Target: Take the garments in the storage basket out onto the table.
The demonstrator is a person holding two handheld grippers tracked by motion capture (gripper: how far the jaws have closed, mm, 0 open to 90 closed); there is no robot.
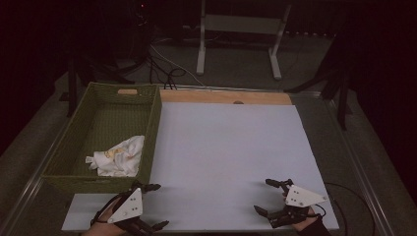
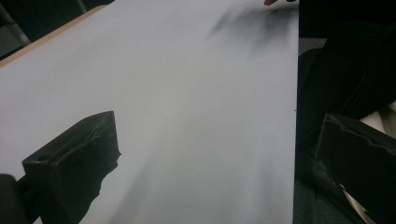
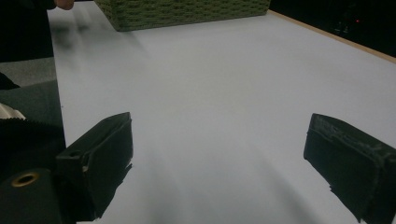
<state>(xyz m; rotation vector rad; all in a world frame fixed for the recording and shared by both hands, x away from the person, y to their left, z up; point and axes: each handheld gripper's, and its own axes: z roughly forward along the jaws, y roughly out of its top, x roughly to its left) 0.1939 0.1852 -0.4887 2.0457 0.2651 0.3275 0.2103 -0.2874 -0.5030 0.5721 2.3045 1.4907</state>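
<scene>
A green woven basket [image 1: 78,147] stands at the left of the table and holds a crumpled white cloth [image 1: 119,155]. My left gripper [image 1: 156,206] rests low at the front left, just in front of the basket, open with nothing between its black jaws. At the front right my right gripper [image 1: 266,196] is open too, over the white sheet [image 1: 231,152]. In the left gripper view the left gripper [image 2: 219,163] spans bare sheet and the table's front edge. The right gripper [image 3: 219,158] looks across the sheet toward the basket [image 3: 187,11].
A strip of wooden tabletop [image 1: 221,96] shows beyond the white sheet. A white metal stand [image 1: 238,34] and cables lie on the floor behind the table. Dark surroundings close in on both sides. A dark sleeve [image 2: 345,79] lies past the sheet's front edge.
</scene>
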